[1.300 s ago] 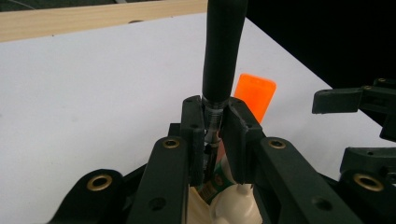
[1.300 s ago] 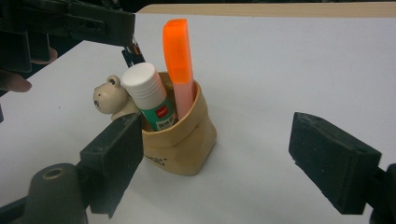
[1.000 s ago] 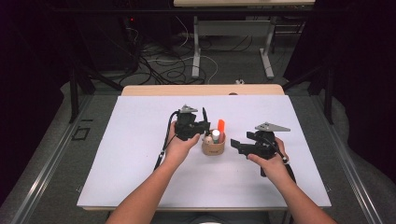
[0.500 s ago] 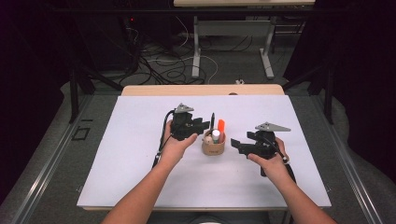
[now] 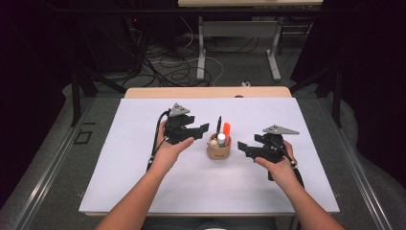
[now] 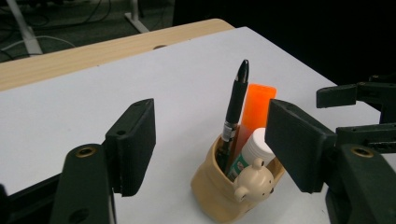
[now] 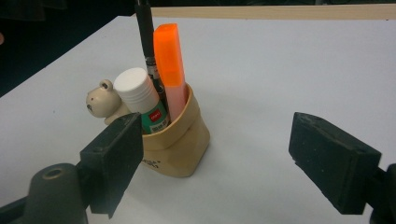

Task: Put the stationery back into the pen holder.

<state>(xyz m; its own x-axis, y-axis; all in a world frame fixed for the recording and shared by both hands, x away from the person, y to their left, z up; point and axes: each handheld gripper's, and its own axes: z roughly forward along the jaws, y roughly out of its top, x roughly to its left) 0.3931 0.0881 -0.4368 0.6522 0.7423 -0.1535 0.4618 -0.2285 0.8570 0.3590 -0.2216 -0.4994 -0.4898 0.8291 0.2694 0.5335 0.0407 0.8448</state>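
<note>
A beige pen holder [image 5: 219,151] with a small bear figure on it stands mid-table. In it stand a black pen [image 5: 218,124], an orange highlighter [image 5: 226,129] and a white-capped glue stick [image 5: 221,139]. My left gripper [image 5: 205,127] hovers just left of the holder, open and holding nothing. Its own view looks between the spread jaws at the left gripper [image 6: 212,135], holder [image 6: 219,191], pen [image 6: 235,109] and highlighter [image 6: 257,107]. My right gripper [image 5: 241,147] waits to the right, open. The right gripper [image 7: 224,158] faces the holder [image 7: 175,144], which sits toward its left jaw.
A white mat [image 5: 143,182] covers the table, with a wooden strip [image 5: 206,92] along the far edge. Beyond are table legs and cables on the floor. The right gripper [image 6: 364,107] shows at the edge of the left gripper view.
The black pen, by the left gripper's jaws a second ago, now stands in the holder. The left gripper has drawn back to the left. The right gripper has stayed put.
</note>
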